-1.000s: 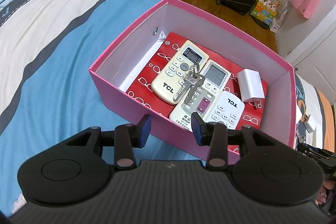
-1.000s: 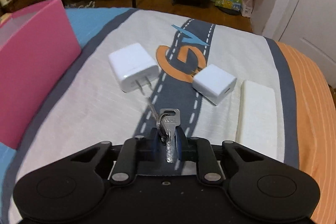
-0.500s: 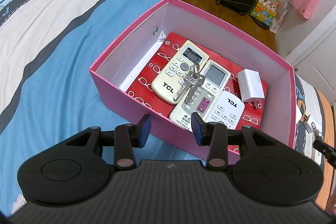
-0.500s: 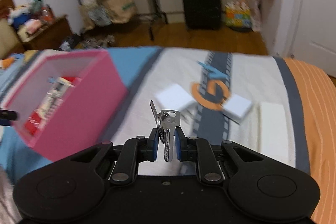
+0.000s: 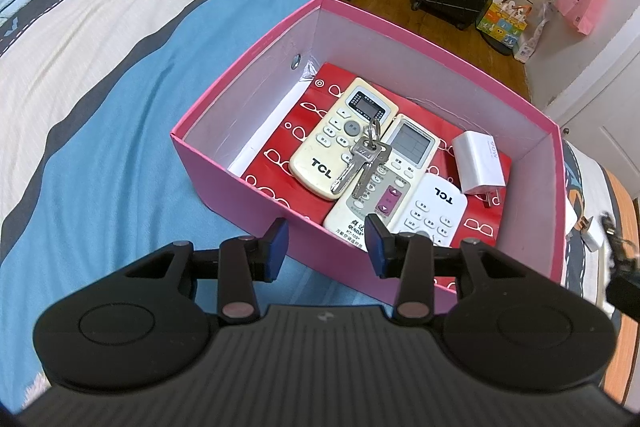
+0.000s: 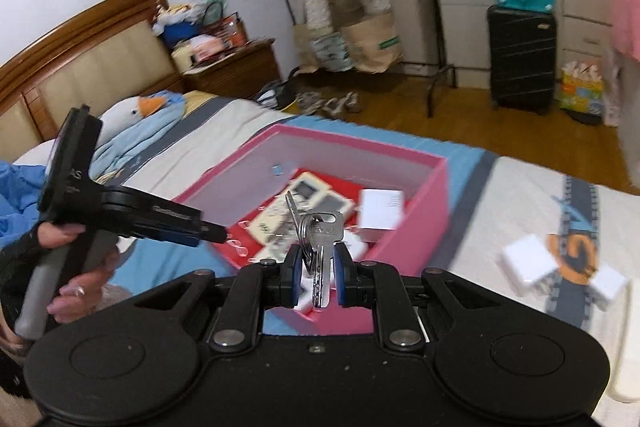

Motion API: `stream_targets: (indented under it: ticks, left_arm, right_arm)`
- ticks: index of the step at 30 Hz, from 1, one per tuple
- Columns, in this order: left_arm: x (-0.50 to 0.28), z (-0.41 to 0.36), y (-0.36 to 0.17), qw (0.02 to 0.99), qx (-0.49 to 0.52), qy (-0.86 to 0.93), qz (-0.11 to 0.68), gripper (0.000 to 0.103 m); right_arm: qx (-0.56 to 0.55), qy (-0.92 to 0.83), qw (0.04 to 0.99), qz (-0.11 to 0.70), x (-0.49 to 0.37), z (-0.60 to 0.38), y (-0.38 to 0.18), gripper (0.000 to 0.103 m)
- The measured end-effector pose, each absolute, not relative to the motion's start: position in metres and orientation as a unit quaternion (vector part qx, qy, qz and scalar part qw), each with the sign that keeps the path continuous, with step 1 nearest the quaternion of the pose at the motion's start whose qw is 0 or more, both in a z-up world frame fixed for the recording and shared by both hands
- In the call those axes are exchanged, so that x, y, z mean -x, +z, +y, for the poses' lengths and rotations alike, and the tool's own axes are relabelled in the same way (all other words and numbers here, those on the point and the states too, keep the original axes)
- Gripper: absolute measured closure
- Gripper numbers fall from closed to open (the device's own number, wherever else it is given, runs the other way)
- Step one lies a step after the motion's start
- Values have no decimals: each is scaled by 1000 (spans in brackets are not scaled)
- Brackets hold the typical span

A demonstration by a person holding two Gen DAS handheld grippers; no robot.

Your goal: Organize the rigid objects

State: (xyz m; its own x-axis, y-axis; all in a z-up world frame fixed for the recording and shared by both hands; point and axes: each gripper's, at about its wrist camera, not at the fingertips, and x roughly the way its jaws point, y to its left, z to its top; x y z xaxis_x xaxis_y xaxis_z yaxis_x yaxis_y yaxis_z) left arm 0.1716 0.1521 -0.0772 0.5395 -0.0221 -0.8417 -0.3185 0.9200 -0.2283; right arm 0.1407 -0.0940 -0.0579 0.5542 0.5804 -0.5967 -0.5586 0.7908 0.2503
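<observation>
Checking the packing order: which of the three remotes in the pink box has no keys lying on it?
The white TCL remote, nearest the charger; the keys lie across the other two.

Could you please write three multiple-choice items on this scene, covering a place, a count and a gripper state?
1. Where does the loose bunch of silver keys lie?
A. on the remotes in the pink cardboard box
B. on the floor
C. on the suitcase

2. How many remote controls are in the box?
A. one
B. three
C. five

3. What is the right gripper doing?
A. open, empty
B. shut on a charger
C. shut on a second set of silver keys

Answers: A, keys rest across two remotes; B, three keypads show; C, the blades sit between its pads.
</observation>
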Motion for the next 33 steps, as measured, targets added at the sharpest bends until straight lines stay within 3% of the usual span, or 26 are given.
stream_targets:
  ticks: [16,20,22,24,33]
  left_arm:
    - [-170,154,-78,859,185,80,471,63]
    - [-170,154,-78,858,188,79,471,63]
    - [-170,154,-79,858,189,79,471,63]
    - [-171,155,-78,858,190,79,471,63]
    - [-171,155,-79,857,191,79,472,62]
  right_arm:
    - [9,269,862,431,-189,-43,-95,83]
    - [17,255,870,422,-186,-46,-84,79]
    - [12,250,876,413,-187,-57,-73,74]
    - [6,241,884,400,-184,-72,-61,63]
    - [15,189,905,380,-163,-165,-19,40]
